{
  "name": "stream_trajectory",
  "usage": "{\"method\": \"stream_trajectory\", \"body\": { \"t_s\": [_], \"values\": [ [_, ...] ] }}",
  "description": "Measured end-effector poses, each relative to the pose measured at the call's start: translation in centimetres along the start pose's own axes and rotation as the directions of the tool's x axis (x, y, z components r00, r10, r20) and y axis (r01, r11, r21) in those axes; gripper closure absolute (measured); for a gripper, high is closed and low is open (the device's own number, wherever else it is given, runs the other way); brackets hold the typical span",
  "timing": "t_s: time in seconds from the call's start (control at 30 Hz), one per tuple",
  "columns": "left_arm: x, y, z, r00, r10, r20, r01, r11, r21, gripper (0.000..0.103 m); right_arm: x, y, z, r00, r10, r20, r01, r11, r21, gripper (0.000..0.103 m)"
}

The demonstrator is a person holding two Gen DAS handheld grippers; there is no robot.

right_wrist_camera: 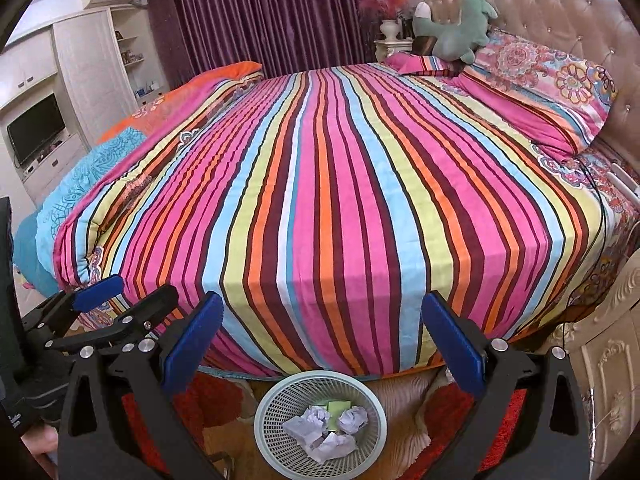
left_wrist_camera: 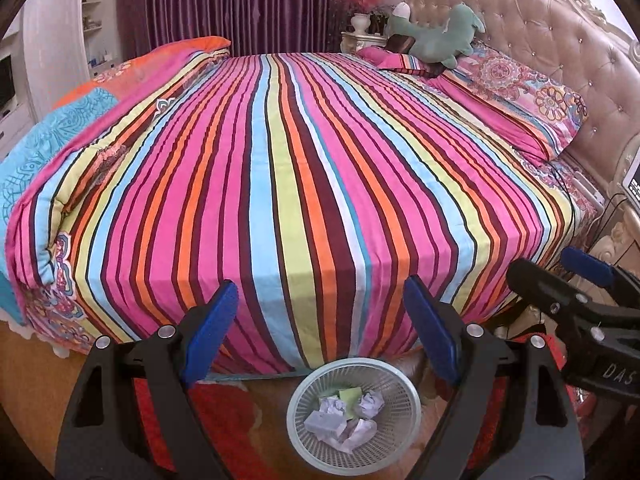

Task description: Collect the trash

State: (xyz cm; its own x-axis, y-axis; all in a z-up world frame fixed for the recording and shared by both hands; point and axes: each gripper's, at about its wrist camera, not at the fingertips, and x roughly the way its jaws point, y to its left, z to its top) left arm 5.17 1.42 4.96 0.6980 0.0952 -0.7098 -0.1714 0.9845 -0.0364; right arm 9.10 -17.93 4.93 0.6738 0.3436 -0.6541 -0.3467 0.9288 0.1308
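Note:
A pale mesh wastebasket stands on the floor at the foot of the striped bed. Inside it lie several crumpled white paper balls and a green note. My left gripper hangs above the basket, its blue pads wide apart and nothing between them. My right gripper is beside it, also open and empty over the basket. Each shows at the edge of the other's view: the right gripper, the left gripper.
The bed with its striped cover fills the view ahead. Pillows and a green plush toy lie by the tufted headboard. A red rug covers the floor. A carved nightstand stands at the right, and a black cable hangs over the bed's edge.

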Motion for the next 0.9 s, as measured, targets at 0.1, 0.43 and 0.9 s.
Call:
{"method": "stream_trajectory", "body": {
  "t_s": [0.1, 0.43, 0.9],
  "values": [
    [0.19, -0.03, -0.12, 1.000, -0.002, -0.007, 0.002, 1.000, 0.006, 0.021, -0.07, -0.21, 0.11, 1.000, -0.002, -0.001, 0.002, 1.000, 0.006, 0.008],
    [-0.13, 0.12, -0.05, 1.000, -0.004, 0.018, 0.003, 1.000, 0.014, 0.021, -0.25, -0.33, 0.18, 1.000, 0.000, -0.001, 0.000, 1.000, 0.002, 0.008],
    [-0.57, -0.05, 0.45, 1.000, 0.000, 0.031, 0.000, 1.000, 0.023, 0.021, -0.59, -0.47, 0.44, 1.000, 0.003, 0.013, -0.003, 1.000, 0.005, 0.008]
  ]
}}
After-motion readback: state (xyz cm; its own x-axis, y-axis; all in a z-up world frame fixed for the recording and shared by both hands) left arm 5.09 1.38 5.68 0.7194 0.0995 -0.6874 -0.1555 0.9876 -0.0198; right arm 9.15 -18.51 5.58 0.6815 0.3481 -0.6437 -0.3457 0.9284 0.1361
